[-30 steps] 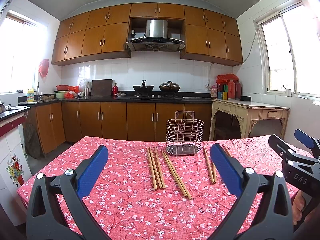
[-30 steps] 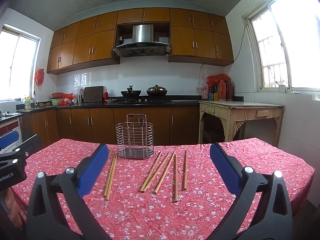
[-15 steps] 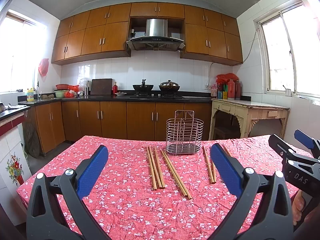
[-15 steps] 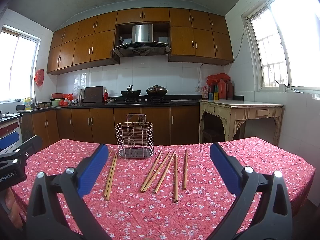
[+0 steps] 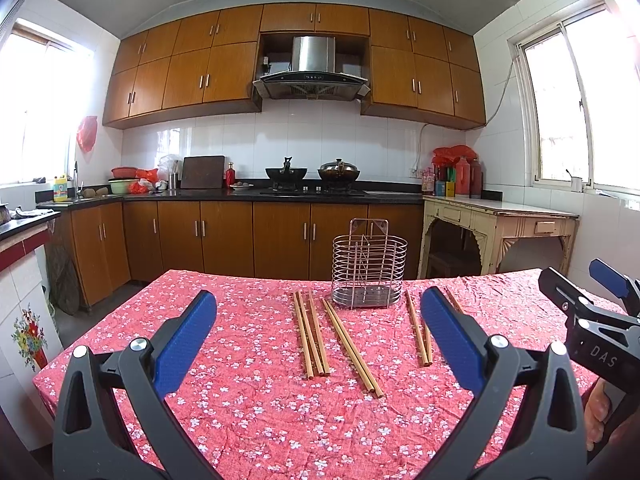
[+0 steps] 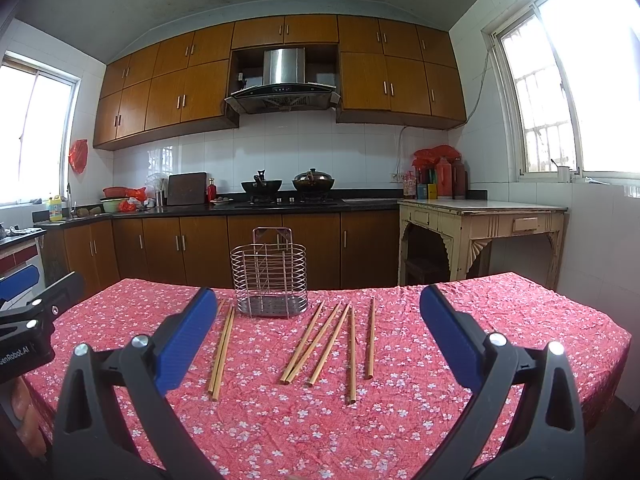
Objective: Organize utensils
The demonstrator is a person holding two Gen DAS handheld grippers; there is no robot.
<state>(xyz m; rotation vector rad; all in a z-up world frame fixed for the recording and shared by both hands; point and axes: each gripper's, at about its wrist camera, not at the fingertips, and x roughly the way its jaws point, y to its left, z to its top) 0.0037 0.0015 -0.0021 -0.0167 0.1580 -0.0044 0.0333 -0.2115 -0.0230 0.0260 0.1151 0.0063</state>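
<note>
Chopsticks [image 6: 316,344] lie flat, long axes twd wire holder [image 6: 269,282].

Left tool's finger [image 5: 452,336] hides some chopsticks [image 5: 418,330] (exact count unclear).

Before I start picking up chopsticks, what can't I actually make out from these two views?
- Left wrist view: the right finger covers part of the chopsticks on that side, so their count is unclear.
- Right wrist view: the left finger hides one chopstick almost entirely.
- Both views: the holder shows wire dividers, but how many compartments cannot be told.
- Both views: the near table edge is cut off by the frame.
</note>
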